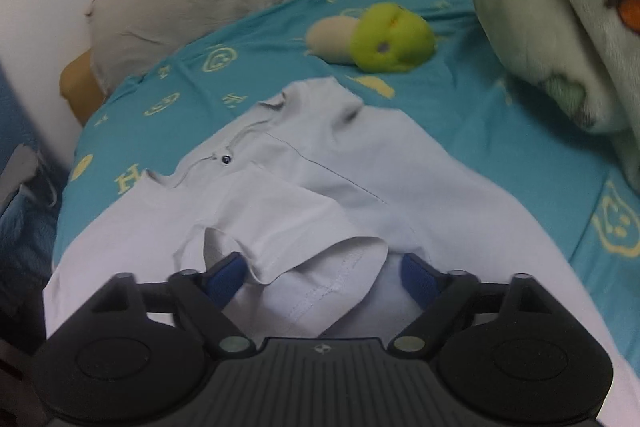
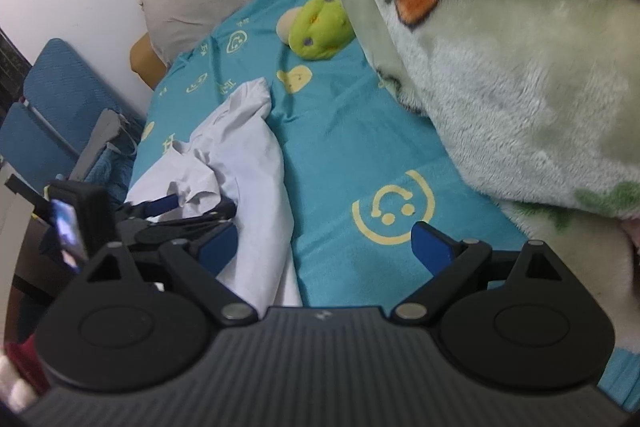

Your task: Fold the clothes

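Note:
A white polo shirt (image 1: 360,179) lies on a teal bed sheet (image 1: 500,131), collar to the far left, with one sleeve folded over its body. My left gripper (image 1: 322,273) is open just above the shirt, its blue pads on either side of the folded sleeve's hem. In the right wrist view the same shirt (image 2: 256,163) lies bunched at the left. My right gripper (image 2: 324,247) is open over the sheet beside the shirt's right edge, holding nothing. The left gripper (image 2: 188,205) shows there at the left, over the shirt.
A green and beige plush toy (image 1: 384,37) lies on the sheet beyond the shirt. A grey pillow (image 1: 188,15) sits at the bed's head by the white wall. A fluffy pale green blanket (image 2: 500,59) is heaped at the right. A blue chair (image 2: 52,107) stands left of the bed.

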